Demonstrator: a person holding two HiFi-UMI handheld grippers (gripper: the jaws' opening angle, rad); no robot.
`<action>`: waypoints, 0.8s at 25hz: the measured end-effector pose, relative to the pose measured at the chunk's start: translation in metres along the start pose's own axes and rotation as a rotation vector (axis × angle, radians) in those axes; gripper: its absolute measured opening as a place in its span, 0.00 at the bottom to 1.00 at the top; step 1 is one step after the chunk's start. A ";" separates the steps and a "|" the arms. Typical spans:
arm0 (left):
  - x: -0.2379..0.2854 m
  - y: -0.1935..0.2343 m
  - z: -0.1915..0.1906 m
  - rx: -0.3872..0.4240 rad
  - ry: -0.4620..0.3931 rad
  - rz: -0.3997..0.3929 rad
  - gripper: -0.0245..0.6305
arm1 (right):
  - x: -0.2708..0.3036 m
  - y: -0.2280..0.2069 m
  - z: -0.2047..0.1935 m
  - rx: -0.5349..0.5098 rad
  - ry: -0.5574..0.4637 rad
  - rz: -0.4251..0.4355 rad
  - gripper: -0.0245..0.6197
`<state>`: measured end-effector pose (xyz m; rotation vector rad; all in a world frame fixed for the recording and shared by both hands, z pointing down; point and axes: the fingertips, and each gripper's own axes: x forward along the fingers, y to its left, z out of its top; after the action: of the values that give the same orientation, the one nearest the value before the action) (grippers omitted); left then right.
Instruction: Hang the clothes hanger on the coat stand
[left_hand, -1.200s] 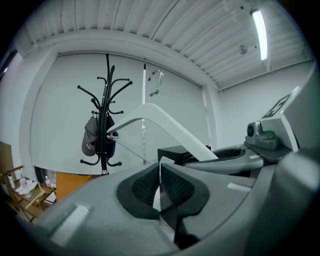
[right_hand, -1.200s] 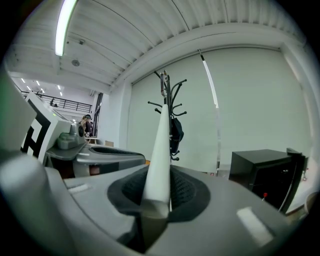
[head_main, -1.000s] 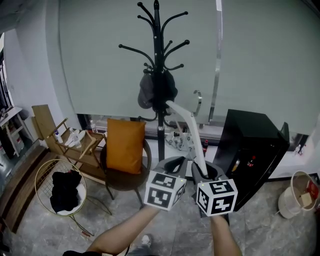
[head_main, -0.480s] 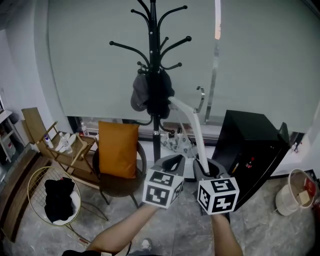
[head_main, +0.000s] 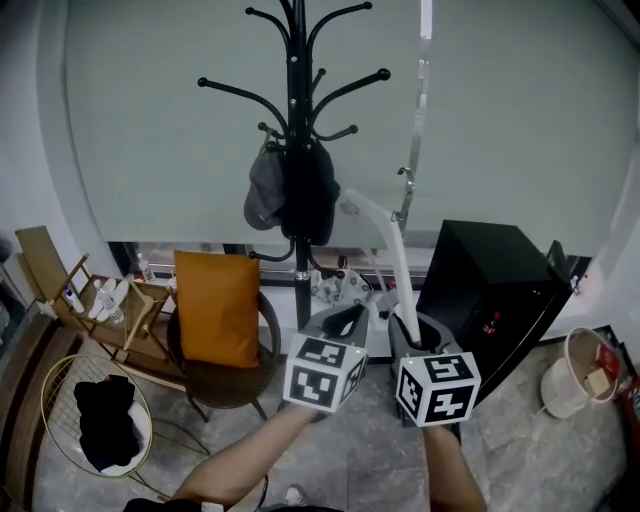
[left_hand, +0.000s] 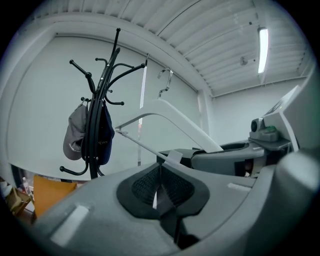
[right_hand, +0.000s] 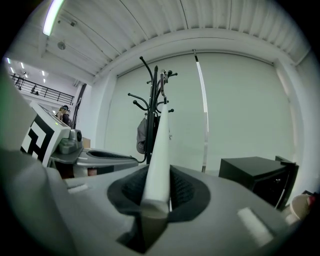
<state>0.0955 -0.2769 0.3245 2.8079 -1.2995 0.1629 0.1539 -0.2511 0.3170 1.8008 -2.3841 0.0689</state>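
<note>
Fingers of right gripper (head_main: 412, 328) and left gripper (head_main: 345, 320) clamp the clothes hanger (head_main: 385, 235) — coat stand (head_main: 293, 120) ahead, grey floor (head_main: 370, 470).

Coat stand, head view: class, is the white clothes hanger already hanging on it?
No, the clothes hanger is clamped in the right gripper, its hook beside, not on, the coat stand.

ahead at centre, coat stand (head_main: 294, 120) before the window blind (head_main: 500, 120), caps (head_main: 285, 195) hanging on its lower hooks. left of the pole, chair (head_main: 235, 378) with a cushion (head_main: 212, 305) on the seat; farther left, wooden rack (head_main: 55, 265); nearer, wire basket (head_main: 44, 405) on the floor. right of the pole, cabinet (head_main: 490, 290), then bucket (head_main: 560, 385). nearest, left tongs (head_main: 345, 320) and right tongs (head_main: 415, 328) side by side, clothes hanger (head_main: 385, 232) rising from the right tongs toward the caps.
</note>
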 end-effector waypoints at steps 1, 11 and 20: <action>0.002 0.003 0.000 -0.001 -0.001 -0.008 0.06 | 0.004 0.000 0.000 0.000 0.002 -0.008 0.16; 0.005 0.035 0.000 -0.017 -0.012 -0.059 0.06 | 0.030 0.011 0.000 -0.010 0.031 -0.076 0.16; 0.008 0.060 -0.003 -0.016 -0.015 -0.100 0.06 | 0.051 0.016 -0.001 -0.021 0.042 -0.145 0.16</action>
<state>0.0552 -0.3214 0.3277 2.8579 -1.1547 0.1274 0.1250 -0.2948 0.3263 1.9356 -2.2108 0.0640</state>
